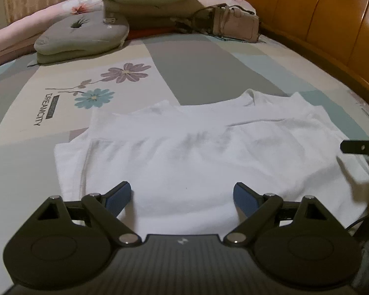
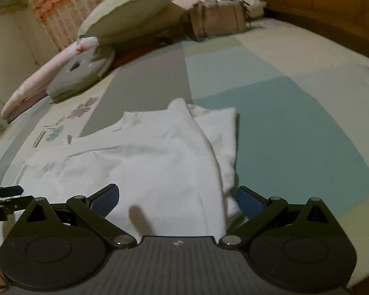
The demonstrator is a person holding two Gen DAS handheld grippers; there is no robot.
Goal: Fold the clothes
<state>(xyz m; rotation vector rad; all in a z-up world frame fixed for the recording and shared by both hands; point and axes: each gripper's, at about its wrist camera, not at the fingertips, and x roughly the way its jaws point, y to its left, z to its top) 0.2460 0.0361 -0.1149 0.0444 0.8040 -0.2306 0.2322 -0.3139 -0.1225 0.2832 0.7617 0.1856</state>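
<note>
A white T-shirt (image 1: pixel 196 152) lies flat on the bed, its neck toward the pillows and its right side folded in over the body (image 2: pixel 221 132). My left gripper (image 1: pixel 182 194) hovers open over the shirt's near hem, blue pads wide apart with nothing between them. My right gripper (image 2: pixel 178 199) is also open, above the shirt's near right part, empty. A finger of the right gripper (image 1: pixel 359 146) pokes in at the right edge of the left wrist view. Fingertips of the left gripper (image 2: pixel 7 193) show at the left edge of the right wrist view.
The bed sheet (image 1: pixel 192 66) has grey, teal and cream blocks with printed flowers. Pillows (image 1: pixel 83 36) and a pale handbag (image 1: pixel 236 24) are stacked at the head. A wooden bed frame (image 1: pixel 332 17) runs along the right side. Bare teal sheet (image 2: pixel 295 127) lies right of the shirt.
</note>
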